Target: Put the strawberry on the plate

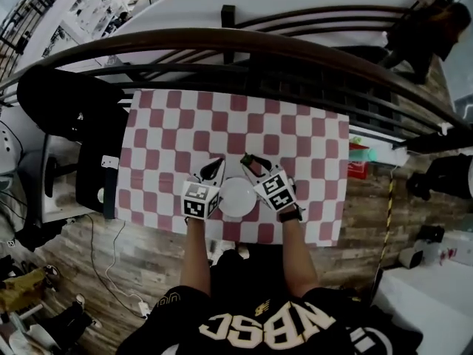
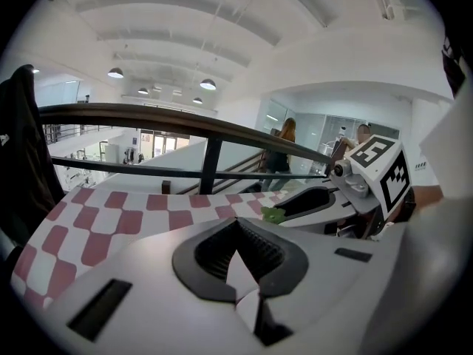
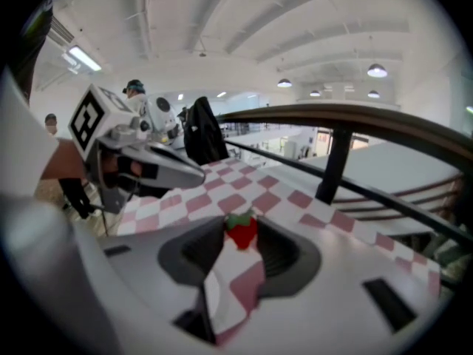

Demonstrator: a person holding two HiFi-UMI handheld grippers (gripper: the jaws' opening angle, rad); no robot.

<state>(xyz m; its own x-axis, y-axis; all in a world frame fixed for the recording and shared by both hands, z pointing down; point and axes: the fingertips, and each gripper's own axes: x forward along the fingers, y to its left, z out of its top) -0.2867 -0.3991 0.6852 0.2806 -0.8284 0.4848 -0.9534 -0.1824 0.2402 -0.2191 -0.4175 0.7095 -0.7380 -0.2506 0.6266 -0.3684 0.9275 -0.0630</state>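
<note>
A small red strawberry with a green leafy top is pinched between the tips of my right gripper, which is shut on it. In the head view this gripper is held above the red-and-white checkered cloth, just beyond the far right rim of the white plate. The plate is bare. My left gripper hovers just left of the plate, shut with nothing in it. In the left gripper view its tips meet, and the strawberry's green top shows at the right gripper's tip.
A dark curved railing runs past the table's far edge. On the left, a black chair with a dark jacket stands against the table. A red box lies off the right edge. People stand far behind the railing.
</note>
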